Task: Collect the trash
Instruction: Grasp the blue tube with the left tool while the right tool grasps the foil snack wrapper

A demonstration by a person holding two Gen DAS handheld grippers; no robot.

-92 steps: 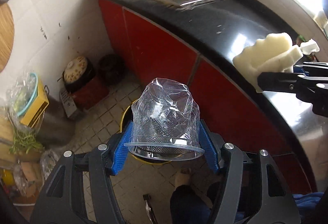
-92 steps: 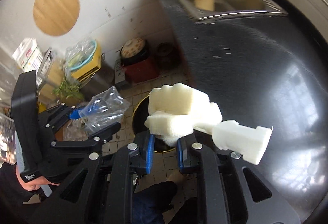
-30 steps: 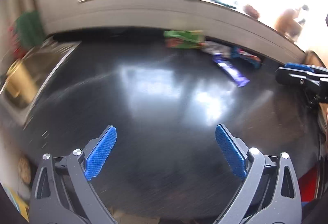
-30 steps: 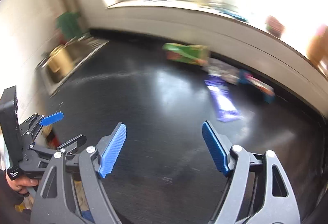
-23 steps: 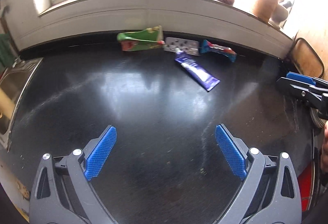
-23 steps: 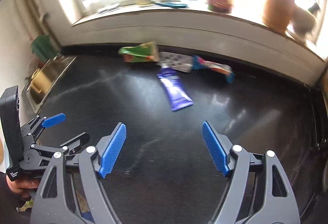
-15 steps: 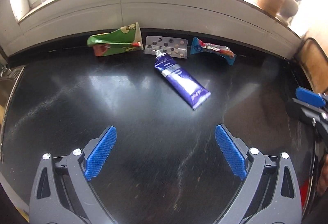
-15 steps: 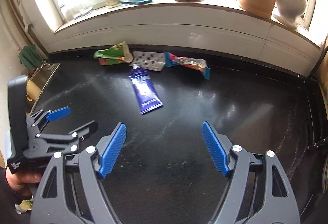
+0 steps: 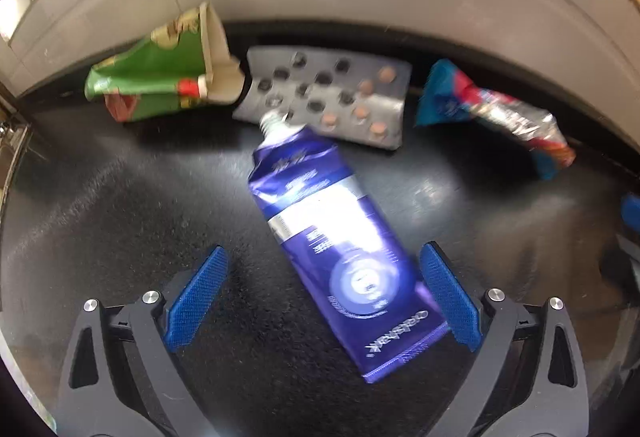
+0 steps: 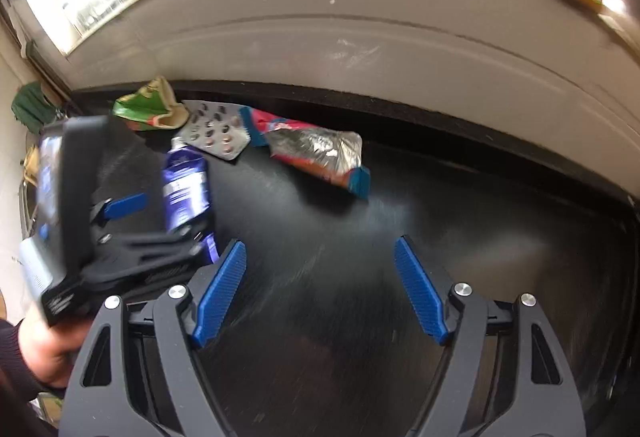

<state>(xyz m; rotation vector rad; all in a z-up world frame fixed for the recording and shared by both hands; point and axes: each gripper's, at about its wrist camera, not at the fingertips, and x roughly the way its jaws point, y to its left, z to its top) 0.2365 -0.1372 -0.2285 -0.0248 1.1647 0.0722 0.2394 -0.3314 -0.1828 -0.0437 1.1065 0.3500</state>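
Since half a second ago you have brought both tools in low toward the back of the black countertop [image 9: 120, 197], and the purple tube [image 9: 340, 249] now lies between the fingers of your left gripper [image 9: 320, 293] instead of well ahead of them. Behind it, along the wall, sit the crushed green carton [image 9: 156, 77], the blister pack [image 9: 332, 93] and the foil snack wrapper [image 9: 500, 113].

Expect the tube to be light and soft: it looks squeezed nearly flat, so it should give under the pads and its glossy skin may slip. It lies at a slant, capless nozzle toward the blister pack and touching or just overlapping it, crimped end toward you. Take it across the flat lower body near the printed ring, where the pads can bear on both edges, not at the narrow nozzle.

Your left gripper stands wide open, holding nothing; its right pad [image 9: 448, 297] is just beside the tube's edge, and I cannot tell whether it touches. The left pad is well clear.

Your right gripper [image 10: 320, 293] is also spread wide and empty, over bare counter, with the wrapper [image 10: 316, 153] ahead and apart from it.
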